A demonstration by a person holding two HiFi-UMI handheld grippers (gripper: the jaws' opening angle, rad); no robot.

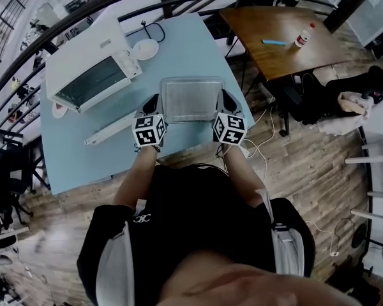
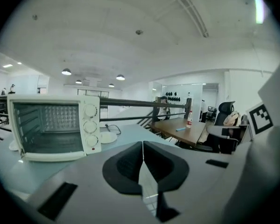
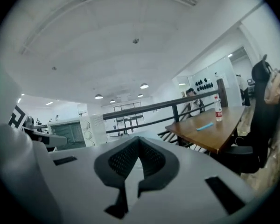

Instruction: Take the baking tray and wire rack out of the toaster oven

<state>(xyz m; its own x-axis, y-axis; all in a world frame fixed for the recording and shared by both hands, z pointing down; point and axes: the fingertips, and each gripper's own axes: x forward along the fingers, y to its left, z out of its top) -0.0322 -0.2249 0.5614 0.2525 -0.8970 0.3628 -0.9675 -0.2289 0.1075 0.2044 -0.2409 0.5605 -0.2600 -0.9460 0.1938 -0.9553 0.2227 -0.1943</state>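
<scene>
Starting big: pale blue table (image 1: 185,43) spread beneath and ahead of both sets of jaws. Off beyond the right jaws and further right, brown wooden table (image 1: 268,50). Ahead and to the left of the left jaws, white toaster oven (image 1: 92,65), standing on the blue table, front turned this way, three dials down its right side. And here, strung between the two pairs of jaws, baking tray (image 1: 191,99): shallow, pale grey, rimmed, out of the oven and well clear of it, nearer the table's front edge. Gripped on both sides now: left gripper (image 2: 143,148) clamped tight on the tray's left rim, pads pinched together with only the thin edge between them; right gripper (image 3: 138,141) squeezed fully closed on the right rim, same story. Lying on the blue table just left of the left jaws, long narrow white strip (image 1: 112,131), too slim to identify further. Beyond the tray, ahead of the left jaws and just right of the oven, small white plate (image 1: 146,48). Far ahead and right of the right jaws, on the brown table, small bottle (image 1: 302,37) and, near it, blue pen (image 1: 274,42).
</scene>
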